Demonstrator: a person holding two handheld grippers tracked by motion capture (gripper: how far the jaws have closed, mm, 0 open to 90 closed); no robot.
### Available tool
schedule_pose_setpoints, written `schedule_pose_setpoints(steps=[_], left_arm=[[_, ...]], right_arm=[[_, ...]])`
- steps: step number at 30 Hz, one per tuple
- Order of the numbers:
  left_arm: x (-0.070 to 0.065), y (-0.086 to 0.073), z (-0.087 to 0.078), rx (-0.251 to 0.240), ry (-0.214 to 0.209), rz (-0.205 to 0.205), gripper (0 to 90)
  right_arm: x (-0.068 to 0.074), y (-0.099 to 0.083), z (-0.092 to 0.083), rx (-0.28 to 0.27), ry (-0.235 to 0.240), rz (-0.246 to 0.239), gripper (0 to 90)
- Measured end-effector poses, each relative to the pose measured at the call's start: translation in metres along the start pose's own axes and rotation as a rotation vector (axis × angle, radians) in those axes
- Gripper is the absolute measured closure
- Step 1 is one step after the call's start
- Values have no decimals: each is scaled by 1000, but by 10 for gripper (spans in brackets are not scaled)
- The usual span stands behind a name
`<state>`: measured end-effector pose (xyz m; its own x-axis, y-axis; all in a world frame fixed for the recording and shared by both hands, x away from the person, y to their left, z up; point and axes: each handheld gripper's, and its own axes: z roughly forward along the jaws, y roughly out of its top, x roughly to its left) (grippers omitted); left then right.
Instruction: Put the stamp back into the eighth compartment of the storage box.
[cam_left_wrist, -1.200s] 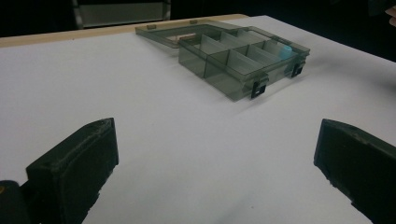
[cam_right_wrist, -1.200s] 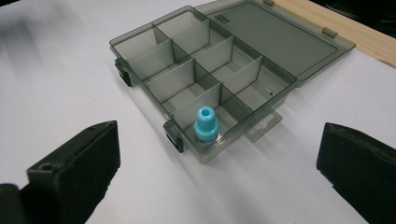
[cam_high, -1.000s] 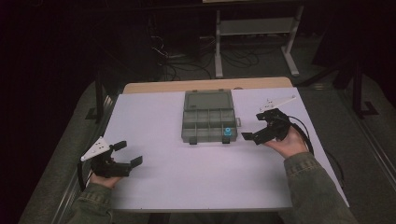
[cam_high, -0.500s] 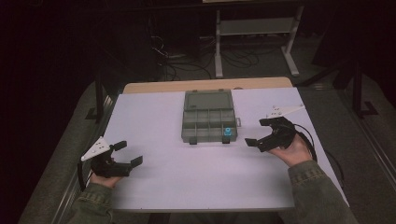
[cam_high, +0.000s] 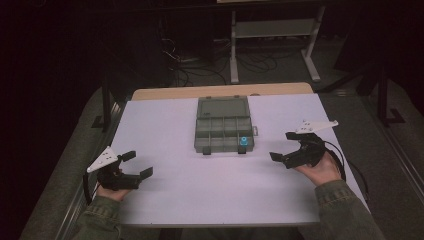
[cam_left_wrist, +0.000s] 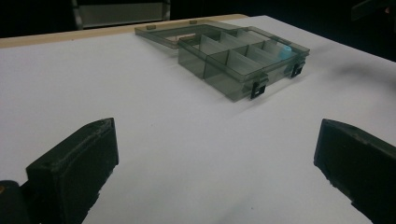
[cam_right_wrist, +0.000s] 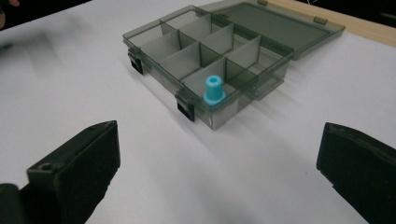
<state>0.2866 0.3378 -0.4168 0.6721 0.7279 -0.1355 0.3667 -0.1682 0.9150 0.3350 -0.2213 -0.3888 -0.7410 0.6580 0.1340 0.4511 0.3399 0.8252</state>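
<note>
1. We see a white table (cam_high: 165, 125) with a smoky grey box (cam_high: 222, 126) lying open near the middle of its far edge.
2. The box's lid (cam_high: 223, 106) is folded back flat toward the far edge, and its 2 black latches face the near edge.
3. The tray part is split by dividers into 2 rows of compartments.
4. A small blue plug (cam_high: 243, 141) stands upright in the compartment at the tray's near right corner, just behind the right latch.
5. In the right gripper view the plug (cam_right_wrist: 214, 90) shows a round hole in its top and a wider flange at its base; the other compartments we can see look empty.
6. Our left gripper (cam_high: 137, 165) hovers near the near left corner of the table, well apart from the box, with its jaws spread wide and nothing between them.
7. In the left gripper view the 2 black jaws stand far apart over bare table, with the box (cam_left_wrist: 243, 58) farther off toward the upper right.
8. Our right gripper (cam_high: 283, 147) sits beside the right edge, to the right of the box and a little nearer us than it, touching nothing.
9. Its jaws are spread wide too, pointing left toward the box, and hold nothing.
10. Each gripper is held in a hand, with an olive sleeve (cam_high: 345, 210) entering from the near edge.
</note>
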Motion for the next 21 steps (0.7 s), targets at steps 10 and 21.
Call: schedule_pose_setpoints(steps=[10,21], left_arm=[[0,0,0,-1,1,0,0],[0,0,0,-1,2,0,0]], right_arm=[[-1,-16,-12,-62,-15,21,0],[-2,-39,-27,-110,-49,23,0]])
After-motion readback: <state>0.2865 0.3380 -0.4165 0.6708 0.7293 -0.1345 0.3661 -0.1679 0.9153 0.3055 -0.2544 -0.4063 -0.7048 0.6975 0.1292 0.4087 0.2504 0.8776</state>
